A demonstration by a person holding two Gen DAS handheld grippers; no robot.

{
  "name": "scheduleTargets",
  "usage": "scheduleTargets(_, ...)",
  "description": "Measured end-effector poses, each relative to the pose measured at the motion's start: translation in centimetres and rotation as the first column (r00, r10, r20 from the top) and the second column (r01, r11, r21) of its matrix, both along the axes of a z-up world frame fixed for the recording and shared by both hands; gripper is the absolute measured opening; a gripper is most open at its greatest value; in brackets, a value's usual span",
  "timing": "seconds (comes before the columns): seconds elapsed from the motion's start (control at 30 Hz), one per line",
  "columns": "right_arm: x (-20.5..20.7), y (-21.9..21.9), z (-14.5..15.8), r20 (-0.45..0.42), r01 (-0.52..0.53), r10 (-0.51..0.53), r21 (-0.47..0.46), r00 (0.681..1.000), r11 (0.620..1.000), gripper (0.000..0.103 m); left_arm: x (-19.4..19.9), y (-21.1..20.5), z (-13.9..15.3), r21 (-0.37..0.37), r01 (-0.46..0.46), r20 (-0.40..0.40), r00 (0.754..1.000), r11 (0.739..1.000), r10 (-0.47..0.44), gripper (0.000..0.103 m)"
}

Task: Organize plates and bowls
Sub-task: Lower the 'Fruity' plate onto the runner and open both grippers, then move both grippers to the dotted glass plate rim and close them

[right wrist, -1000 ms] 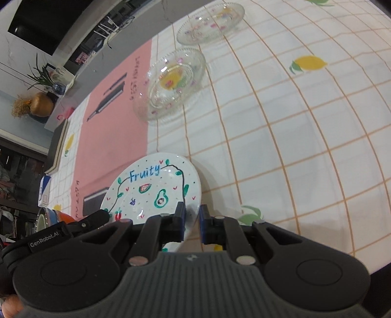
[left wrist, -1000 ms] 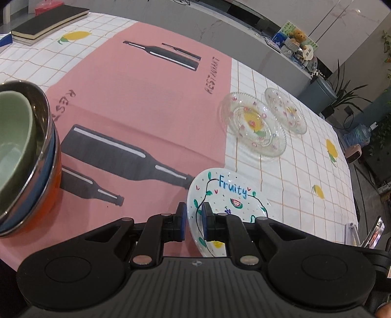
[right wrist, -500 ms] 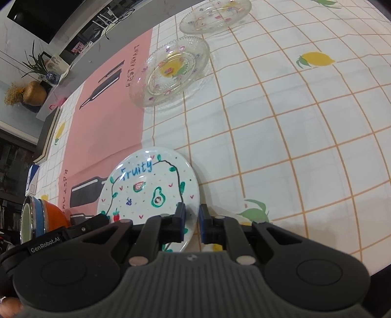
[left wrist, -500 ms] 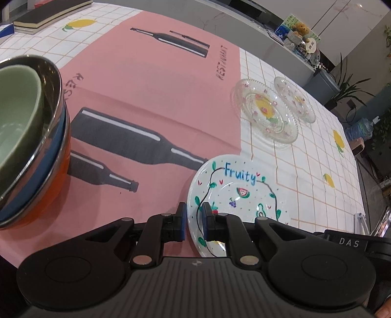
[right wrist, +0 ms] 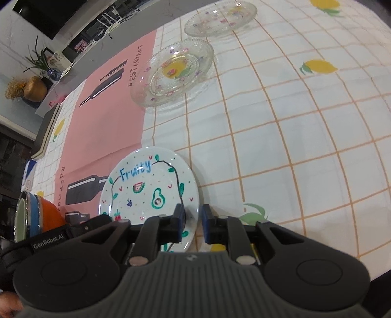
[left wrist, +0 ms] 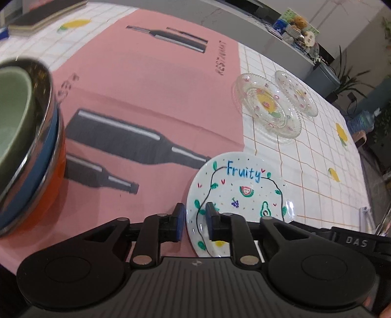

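Note:
A white "Fruity" plate [left wrist: 242,193] lies near the table's front edge, also in the right wrist view [right wrist: 149,190]. My left gripper [left wrist: 194,221] straddles its left rim with a narrow gap. My right gripper [right wrist: 191,223] straddles its right rim the same way. Neither visibly clamps the plate. Two clear glass plates [left wrist: 267,107] [left wrist: 295,91] sit farther back, also in the right wrist view [right wrist: 173,73] [right wrist: 220,20]. A stack of bowls [left wrist: 27,137], green in steel in blue in orange, stands at the left, also in the right wrist view [right wrist: 36,220].
A pink placemat with black bottle prints [left wrist: 146,97] covers the table's left half over a checked lemon tablecloth [right wrist: 293,122]. A dark book [left wrist: 46,13] lies at the far left corner. A counter with small items [left wrist: 293,29] stands behind the table.
Both grippers have drawn back a little from the plate; the gap between each pair of fingers looks slightly wider. The plate stays flat on the table.

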State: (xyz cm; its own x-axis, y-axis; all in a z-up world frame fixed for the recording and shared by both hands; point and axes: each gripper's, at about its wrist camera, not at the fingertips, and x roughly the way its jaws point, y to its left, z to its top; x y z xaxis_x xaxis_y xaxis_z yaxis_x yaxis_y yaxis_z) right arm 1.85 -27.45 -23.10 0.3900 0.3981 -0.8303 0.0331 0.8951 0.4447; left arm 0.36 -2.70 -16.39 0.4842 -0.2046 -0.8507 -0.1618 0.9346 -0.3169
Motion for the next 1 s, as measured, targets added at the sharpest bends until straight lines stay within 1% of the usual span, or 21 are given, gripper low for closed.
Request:
scheduleTargets(0.1, 0.0, -0.1, 0.6, 0.026, -0.001, 0.002, -0.027, 1.0, 1.0, 0.026, 0.3, -0.1, 0.6, 0.041, -0.004, 0.02, 1.0, 0.999, 0.003, 0.028)
scheduleTargets(0.23, 0.6, -0.5, 1.4, 0.052, -0.004, 0.006, -0.041, 0.999, 0.999, 0.031, 1.1, -0.1, 1.7, 0.062, -0.001, 0.066, 0.998, 0.998, -0.003, 0.031)
scheduleTargets(0.33, 1.3, -0.6, 1.8, 0.065, -0.011, 0.015, -0.055, 0.998, 0.998, 0.031, 2.0, -0.2, 2.2, 0.081, 0.0, 0.082, 0.997, 0.997, -0.007, 0.031)
scheduleTargets(0.4, 1.8, -0.8, 2.0, 0.071, -0.011, 0.015, -0.057, 0.997, 0.998, 0.031, 2.7, -0.2, 2.8, 0.065, 0.001, 0.094, 0.996, 0.998, -0.007, 0.031)
scheduleTargets(0.47, 2.5, -0.8, 2.2, 0.079, -0.012, 0.017, -0.062, 0.997, 0.998, 0.034, 3.3, -0.4, 3.5, 0.048, 0.013, 0.114, 0.993, 0.999, -0.019, 0.031)
scheduleTargets(0.53, 3.3, -0.7, 2.5, 0.089, -0.019, 0.025, -0.071, 0.996, 0.997, 0.035, 4.3, -0.8, 4.1, 0.03, 0.037, 0.13, 0.991, 0.999, -0.04, 0.04)
scheduleTargets(0.6, 4.1, -0.7, 2.8, 0.1, -0.02, 0.028, -0.076, 0.995, 0.997, 0.035, 5.2, -1.1, 4.8, 0.013, 0.048, 0.152, 0.987, 0.999, -0.05, 0.043)
scheduleTargets(0.63, 4.6, -0.7, 3.0, 0.104, -0.018, 0.026, -0.076, 0.994, 0.997, 0.036, 5.7, -1.3, 5.1, 0.009, 0.054, 0.164, 0.985, 0.999, -0.055, 0.046)
scheduleTargets(0.7, 5.5, -0.8, 3.3, 0.114, -0.014, 0.022, -0.073, 0.993, 0.997, 0.037, 6.6, -1.8, 5.7, 0.006, 0.068, 0.184, 0.981, 0.998, -0.068, 0.049)
scheduleTargets(0.77, 6.4, -0.9, 3.7, 0.124, -0.007, 0.016, -0.072, 0.992, 0.997, 0.04, 7.5, -2.2, 6.2, 0.009, 0.075, 0.197, 0.977, 0.997, -0.076, 0.052)
scheduleTargets(0.83, 7.3, -0.9, 4.0, 0.135, 0.0, 0.011, -0.079, 0.991, 0.997, 0.042, 8.6, -2.5, 6.4, 0.005, 0.078, 0.203, 0.976, 0.997, -0.078, 0.055)
scheduleTargets(0.87, 7.8, -1.0, 4.1, 0.139, 0.005, 0.007, -0.08, 0.99, 0.997, 0.046, 9.1, -2.6, 6.4, 0.0, 0.08, 0.202, 0.976, 0.997, -0.078, 0.056)
scheduleTargets(1.0, 9.8, -1.3, 4.1, 0.143, 0.036, -0.027, -0.059, 0.989, 0.998, 0.052, 11.2, -3.0, 5.8, -0.023, 0.077, 0.181, 0.981, 0.997, -0.072, 0.06)
